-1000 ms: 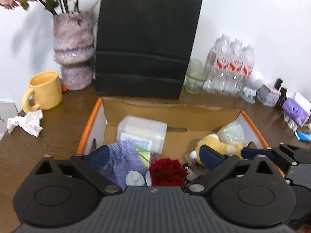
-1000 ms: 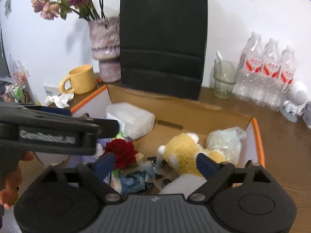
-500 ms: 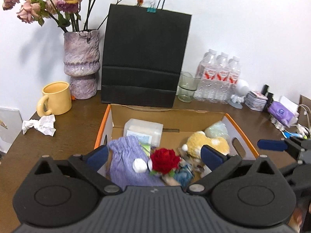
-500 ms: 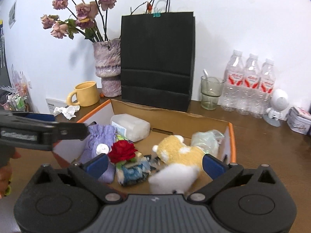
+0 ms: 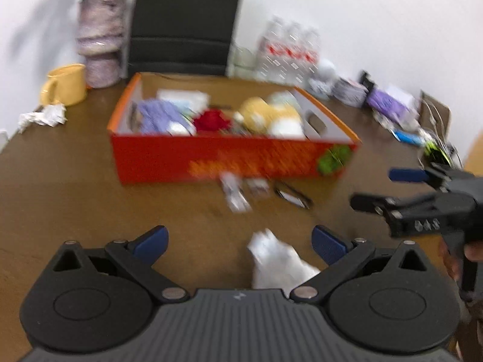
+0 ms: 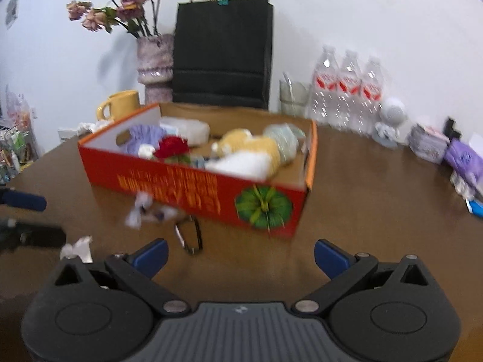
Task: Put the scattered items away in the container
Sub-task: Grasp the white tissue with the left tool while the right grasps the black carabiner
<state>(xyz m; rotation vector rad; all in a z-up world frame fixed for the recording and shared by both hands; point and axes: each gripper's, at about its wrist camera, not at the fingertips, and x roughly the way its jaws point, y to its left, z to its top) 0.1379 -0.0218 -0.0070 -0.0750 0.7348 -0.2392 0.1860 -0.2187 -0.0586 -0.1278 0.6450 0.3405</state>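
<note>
A red cardboard box stands on the brown table, holding a purple knit pouch, a red rose, a yellow-and-white plush and a plastic tub. In front of the box lie small wrappers and black glasses. A crumpled white paper lies between my left gripper's open fingers. My right gripper is open and empty, facing the box.
Behind the box stand a black paper bag, a vase of dried flowers, a yellow mug, a glass and water bottles. Crumpled tissue lies at left. Small clutter lines the right.
Both grippers have pulled back from over the box, so its red front and the items before it now show. The left gripper has come down over the crumpled paper.
</note>
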